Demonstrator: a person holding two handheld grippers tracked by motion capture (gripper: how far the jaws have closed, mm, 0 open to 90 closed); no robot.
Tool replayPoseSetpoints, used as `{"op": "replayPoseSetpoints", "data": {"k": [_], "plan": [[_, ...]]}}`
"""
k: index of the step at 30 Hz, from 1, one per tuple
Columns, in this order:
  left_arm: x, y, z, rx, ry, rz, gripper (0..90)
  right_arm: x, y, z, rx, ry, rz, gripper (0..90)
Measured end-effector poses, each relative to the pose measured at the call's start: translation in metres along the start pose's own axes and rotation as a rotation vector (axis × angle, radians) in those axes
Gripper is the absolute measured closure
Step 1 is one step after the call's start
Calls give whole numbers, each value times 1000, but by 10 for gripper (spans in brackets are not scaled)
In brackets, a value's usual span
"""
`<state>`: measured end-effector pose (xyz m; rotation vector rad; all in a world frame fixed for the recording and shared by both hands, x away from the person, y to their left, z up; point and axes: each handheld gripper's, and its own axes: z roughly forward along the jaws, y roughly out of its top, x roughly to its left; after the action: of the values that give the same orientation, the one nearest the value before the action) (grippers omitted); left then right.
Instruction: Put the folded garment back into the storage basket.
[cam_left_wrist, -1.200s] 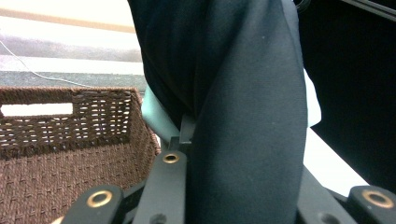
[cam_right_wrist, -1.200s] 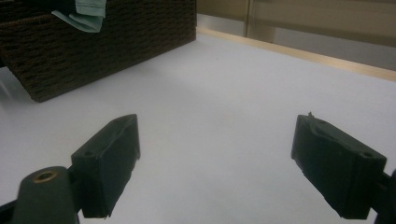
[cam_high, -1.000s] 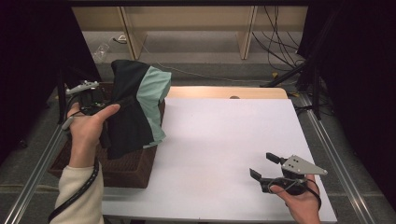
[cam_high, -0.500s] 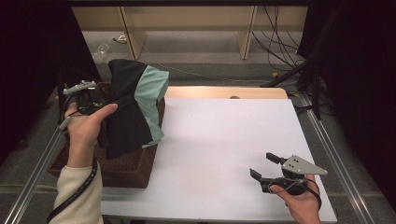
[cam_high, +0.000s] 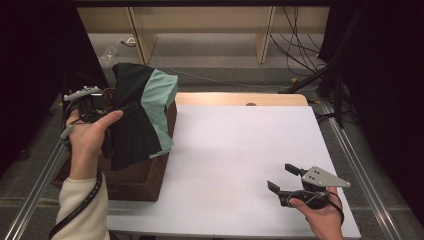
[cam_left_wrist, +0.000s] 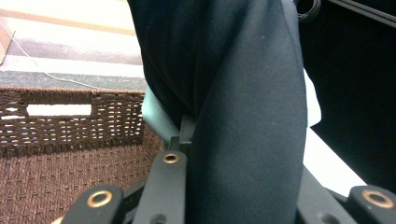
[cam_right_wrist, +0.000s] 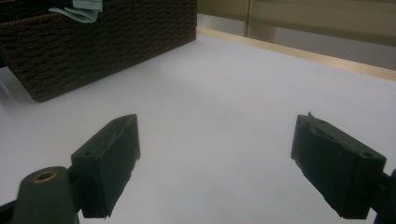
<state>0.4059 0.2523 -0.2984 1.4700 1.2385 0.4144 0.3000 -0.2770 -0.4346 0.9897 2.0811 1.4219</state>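
Table (cam_high: 240, 150): white top, bare across the middle and right; wicker basket at its left edge, right gripper low over the near right corner.
Basket (cam_high: 135, 175): brown wicker, open-topped, standing on the table's left end; woven floor and a handle slot visible in the left gripper view (cam_left_wrist: 56, 140).
Garment (cam_high: 137, 115): black cloth with a mint-green panel, lifted above the basket, lower hem hanging at or just inside the rim; cannot tell whether the hem touches the basket floor.
Long axis: roughly vertical, top bunched high over the basket's far side, folds draping down toward the near side.
Left gripper (cam_high: 107, 117): raised over the basket's left half, clenched on a fold of the black cloth; in its own view the cloth (cam_left_wrist: 243, 116) rises straight out from between the jaws and hides the tips.
Right gripper (cam_high: 286, 179): jaws spread wide with nothing between them, resting just over bare table (cam_right_wrist: 224, 116); basket corner far off at upper left in its view.
Nearer hand: left, already gripping; right well apart, across the table's width.
Key relation: garment lies to the left and beyond the right jaws, hanging free edge facing the table's centre.
Likely next need: carrying the cloth rightward out over the white surface, or bringing the right jaws across to the hanging edge.
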Motion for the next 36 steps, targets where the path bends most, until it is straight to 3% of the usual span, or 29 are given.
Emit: {"op": "replayPoseSetpoints", "data": {"k": [36], "plan": [[14, 3, -10, -11, 31, -26, 757, 0, 0, 0, 3, 2, 2, 164]]}}
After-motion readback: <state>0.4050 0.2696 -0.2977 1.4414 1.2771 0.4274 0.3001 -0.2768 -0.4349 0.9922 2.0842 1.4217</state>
